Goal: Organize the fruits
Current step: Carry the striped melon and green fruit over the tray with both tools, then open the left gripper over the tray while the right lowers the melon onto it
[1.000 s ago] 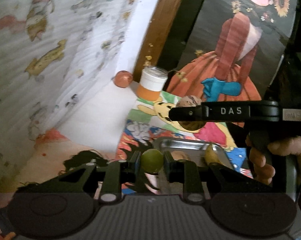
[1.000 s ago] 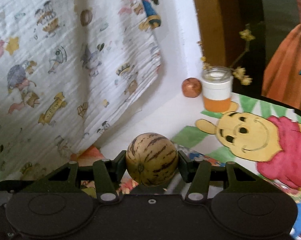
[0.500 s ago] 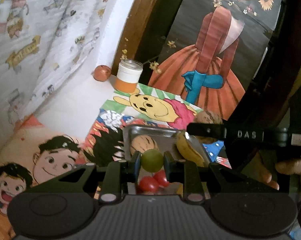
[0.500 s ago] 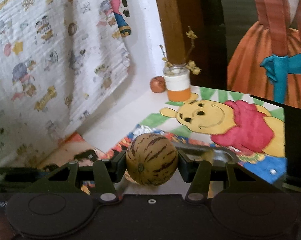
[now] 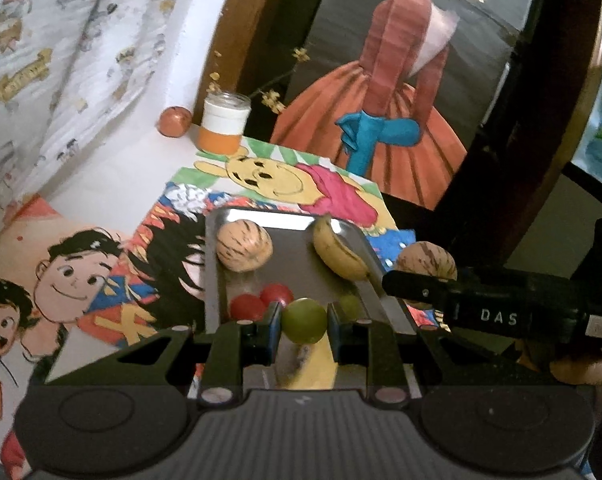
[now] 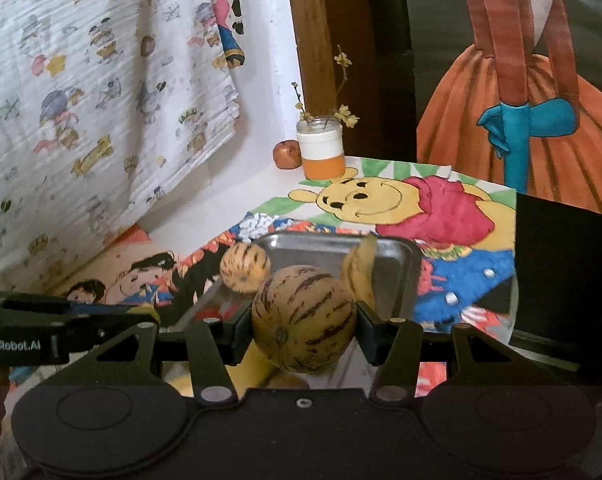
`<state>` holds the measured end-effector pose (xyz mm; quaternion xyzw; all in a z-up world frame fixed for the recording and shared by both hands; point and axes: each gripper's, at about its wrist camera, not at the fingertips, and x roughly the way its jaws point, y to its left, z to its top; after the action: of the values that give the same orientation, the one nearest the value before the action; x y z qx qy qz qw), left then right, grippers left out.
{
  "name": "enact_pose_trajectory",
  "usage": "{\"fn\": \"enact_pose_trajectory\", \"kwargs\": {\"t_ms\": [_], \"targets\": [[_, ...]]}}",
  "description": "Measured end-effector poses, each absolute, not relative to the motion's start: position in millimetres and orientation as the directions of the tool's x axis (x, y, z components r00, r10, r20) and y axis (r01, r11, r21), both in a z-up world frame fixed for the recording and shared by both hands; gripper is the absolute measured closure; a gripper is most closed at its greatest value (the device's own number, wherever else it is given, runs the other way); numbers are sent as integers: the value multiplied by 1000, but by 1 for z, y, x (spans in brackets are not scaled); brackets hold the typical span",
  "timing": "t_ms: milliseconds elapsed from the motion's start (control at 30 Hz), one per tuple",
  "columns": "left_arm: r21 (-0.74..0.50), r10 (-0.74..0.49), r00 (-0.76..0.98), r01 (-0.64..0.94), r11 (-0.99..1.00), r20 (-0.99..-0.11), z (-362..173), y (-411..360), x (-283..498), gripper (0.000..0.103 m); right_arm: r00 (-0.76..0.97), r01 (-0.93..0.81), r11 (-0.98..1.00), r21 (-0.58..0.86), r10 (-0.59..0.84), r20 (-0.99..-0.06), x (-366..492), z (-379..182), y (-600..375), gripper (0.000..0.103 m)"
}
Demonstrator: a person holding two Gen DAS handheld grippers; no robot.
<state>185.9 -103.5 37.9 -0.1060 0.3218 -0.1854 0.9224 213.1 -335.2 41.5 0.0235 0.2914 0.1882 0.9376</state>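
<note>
A printed cloth with cartoon figures (image 5: 73,52) hangs across the upper left of both views. A painting of a figure in an orange dress (image 5: 385,120) fills the upper right, leaning behind the worktop (image 5: 113,184). Cartoon drawings cover the worktop: a yellow bear in a red shirt (image 6: 385,204) at centre, smiling children (image 5: 61,276) at lower left of the left wrist view.

A metal tray (image 5: 297,220) lies on the drawings, just above centre in both views. In the left wrist view it holds a striped pepino melon (image 5: 243,250) at its upper left corner, a banana (image 5: 337,254) leaning against its right rim, two red tomatoes (image 5: 257,304) at its lower left, and a small green fruit (image 5: 351,306) by the right rim.

The right claw (image 6: 304,320) is clenched on a second, larger striped pepino melon (image 6: 304,320), held over the near end of the tray; in the left wrist view this claw reaches in from the right edge, with fingers of a hand (image 5: 577,368) under it. The left claw (image 5: 304,320) is clenched on a green round fruit (image 5: 304,320), low at centre of its view, over the tray's near end; another banana (image 5: 309,368) shows just below it.

At the worktop's far corner stands a jar banded white and orange (image 6: 321,152) holding dried yellow sprigs (image 6: 341,100), with a small reddish-brown round fruit (image 6: 287,154) just to its left.
</note>
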Motion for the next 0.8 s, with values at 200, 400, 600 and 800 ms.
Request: {"fn": "enact_pose_trajectory", "kwargs": {"t_ms": [200,400,600,800], "targets": [[-312,-426,709,295,903,-562,30,-115,173,76,757,-322,932,163,357,-547,187,25,-344,48],[-310,-445,687,320,895,-574,23,-122,163,76,763,-327,934,141,349,-544,167,13,-348,48],[-300,-464,660,355,886,-590,17,-129,158,76,766,-322,937,138,343,-544,155,5,-352,48],[-293,-469,639,369,882,-609,11,-132,154,76,774,-313,941,128,331,-540,147,-2,-353,48]]}}
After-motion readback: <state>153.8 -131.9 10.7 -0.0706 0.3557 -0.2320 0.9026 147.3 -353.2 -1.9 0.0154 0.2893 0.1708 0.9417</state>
